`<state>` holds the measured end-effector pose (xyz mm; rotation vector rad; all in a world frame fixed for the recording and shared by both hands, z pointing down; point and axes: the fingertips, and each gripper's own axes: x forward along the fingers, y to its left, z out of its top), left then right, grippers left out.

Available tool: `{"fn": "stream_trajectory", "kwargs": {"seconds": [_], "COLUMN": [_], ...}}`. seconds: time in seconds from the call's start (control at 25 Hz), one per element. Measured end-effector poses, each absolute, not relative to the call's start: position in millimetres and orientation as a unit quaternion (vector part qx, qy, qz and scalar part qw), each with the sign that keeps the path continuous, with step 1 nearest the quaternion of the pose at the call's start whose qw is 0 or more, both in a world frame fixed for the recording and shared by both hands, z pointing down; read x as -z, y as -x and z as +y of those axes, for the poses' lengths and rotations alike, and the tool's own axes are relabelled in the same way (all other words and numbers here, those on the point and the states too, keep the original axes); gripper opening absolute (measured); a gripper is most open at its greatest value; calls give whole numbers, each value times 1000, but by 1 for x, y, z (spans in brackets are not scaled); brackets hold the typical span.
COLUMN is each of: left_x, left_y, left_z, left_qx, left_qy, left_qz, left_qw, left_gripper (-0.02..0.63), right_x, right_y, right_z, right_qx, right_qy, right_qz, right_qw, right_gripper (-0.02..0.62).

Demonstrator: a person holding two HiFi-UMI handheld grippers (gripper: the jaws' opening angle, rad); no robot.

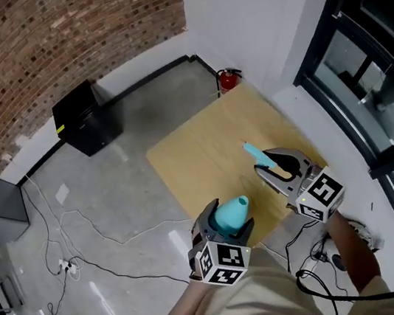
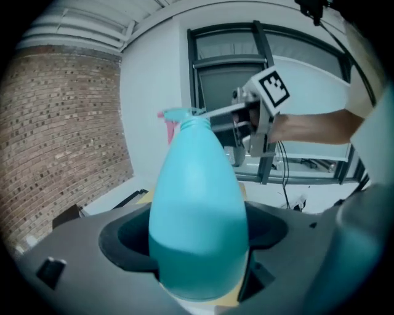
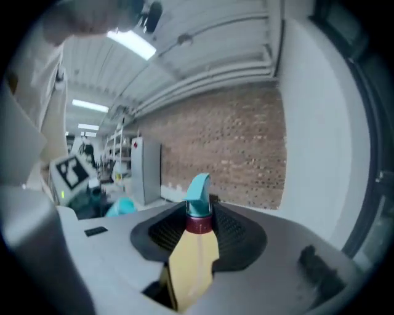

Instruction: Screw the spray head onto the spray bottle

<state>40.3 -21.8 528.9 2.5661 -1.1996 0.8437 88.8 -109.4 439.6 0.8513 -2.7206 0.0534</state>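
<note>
Teal spray bottle (image 2: 197,209) sat pinched in my left gripper's (image 1: 222,225) fingers, raised off the table (image 1: 196,153). My right gripper (image 1: 280,169) clamped the spray head (image 3: 198,200), apart from it. Lining-up step, I judged: bring the head over the neck, then twist.

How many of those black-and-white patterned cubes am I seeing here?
2. One cube sits on the left claw, gripping the teal bottle; the other cube on the right claw, holding the spray head.
</note>
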Motion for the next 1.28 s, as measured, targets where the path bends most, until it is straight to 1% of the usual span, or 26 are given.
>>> {"fn": "stream_trajectory", "kwargs": {"seconds": [0.08, 0.16, 0.24, 0.32, 0.52, 0.68, 0.8, 1.04, 1.28], "left_x": [-518, -511, -509, -509, -506, -504, -497, -470, -423], "left_y": [-52, -62, -73, -79, -81, -87, -87, -92, -113], "left_z": [-23, -23, -25, -29, -39, -53, -65, -74, -74], "left_qx": [-289, -285, -286, -289, -289, -294, -288, -259, -224], "left_qy": [-861, -863, -866, -871, -887, -898, -907, -928, -950], "left_qz": [-407, -406, -399, -388, -354, -322, -303, -265, -215], "left_qw": [94, 97, 93, 86, 69, 59, 49, 31, 19], "left_gripper": [426, 426, 426, 426, 426, 426, 426, 426, 426], "right_x": [-386, -341, -308, -286, -259, -252, -252, -269, -290], "right_y": [-99, -107, -116, -121, -130, -143, -136, -117, -118], "right_z": [-106, -99, -89, -78, -65, -70, -73, -79, -84], "right_qx": [-47, -57, -48, -31, 5, 6, 6, -29, -98], "right_qy": [-302, -302, -304, -309, -344, -372, -383, -388, -349], "right_qz": [-951, -951, -950, -947, -934, -921, -916, -913, -922], "right_qw": [46, -22, -63, -87, -100, -119, -119, -118, -140], "right_gripper": [132, 132, 132, 132, 132, 132, 132, 132, 132]}}
